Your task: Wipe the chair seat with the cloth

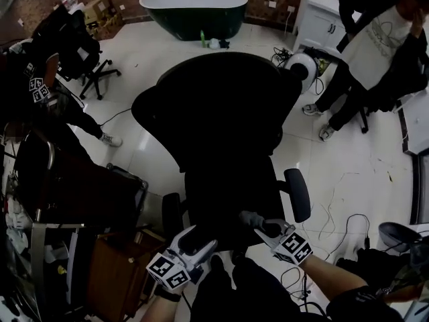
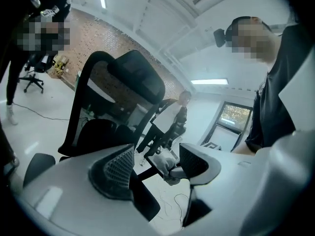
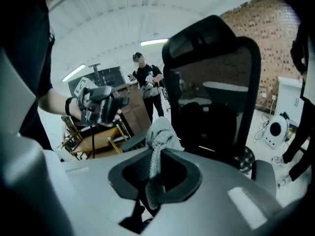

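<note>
Both forearms reach in from the bottom of the head view toward the near edge of the black chair seat (image 1: 228,193). The right gripper (image 3: 155,175) is clamped on a bunched grey cloth (image 3: 158,134), held at the seat's near right corner. The left gripper (image 2: 157,166) hovers just beside it, level, its jaws apart with nothing between them.

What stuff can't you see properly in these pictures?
1. Chair seat, head view: too dark to show any dirt or marks.
2. Cloth, right gripper view: it is bunched up, and its lower end is hidden between the shut jaws of the right gripper.
3. Standing person, head view: partly cut off by the top edge.
</note>
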The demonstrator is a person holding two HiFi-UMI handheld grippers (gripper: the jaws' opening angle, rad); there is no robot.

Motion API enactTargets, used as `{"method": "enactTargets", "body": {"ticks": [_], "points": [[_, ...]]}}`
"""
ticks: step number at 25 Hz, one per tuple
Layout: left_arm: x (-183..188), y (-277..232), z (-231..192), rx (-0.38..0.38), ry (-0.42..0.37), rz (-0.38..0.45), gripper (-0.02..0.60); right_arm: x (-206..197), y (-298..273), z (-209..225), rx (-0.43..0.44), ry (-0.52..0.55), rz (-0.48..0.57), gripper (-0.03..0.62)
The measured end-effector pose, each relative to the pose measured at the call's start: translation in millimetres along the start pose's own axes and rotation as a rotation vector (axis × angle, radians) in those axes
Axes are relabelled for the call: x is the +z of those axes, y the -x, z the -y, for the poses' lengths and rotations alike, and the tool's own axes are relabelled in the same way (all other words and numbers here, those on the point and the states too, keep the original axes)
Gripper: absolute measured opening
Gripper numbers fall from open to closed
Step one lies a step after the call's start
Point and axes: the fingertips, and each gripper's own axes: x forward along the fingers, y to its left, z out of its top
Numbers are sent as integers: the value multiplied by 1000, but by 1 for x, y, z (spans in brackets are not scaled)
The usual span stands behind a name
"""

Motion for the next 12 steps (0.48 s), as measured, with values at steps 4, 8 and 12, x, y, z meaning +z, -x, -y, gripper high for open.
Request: {"method": "enactTargets", "body": {"ticks": [4, 8, 12], "points": [[22, 22, 42, -42, -41, 38, 311, 56, 40, -29, 2, -47, 170, 29], [30, 62, 77, -93, -104, 64, 311, 78, 70, -73, -17, -58, 274, 29], [18, 130, 116, -114, -146, 76, 311, 87, 103, -151, -16, -100, 389, 29]]}}
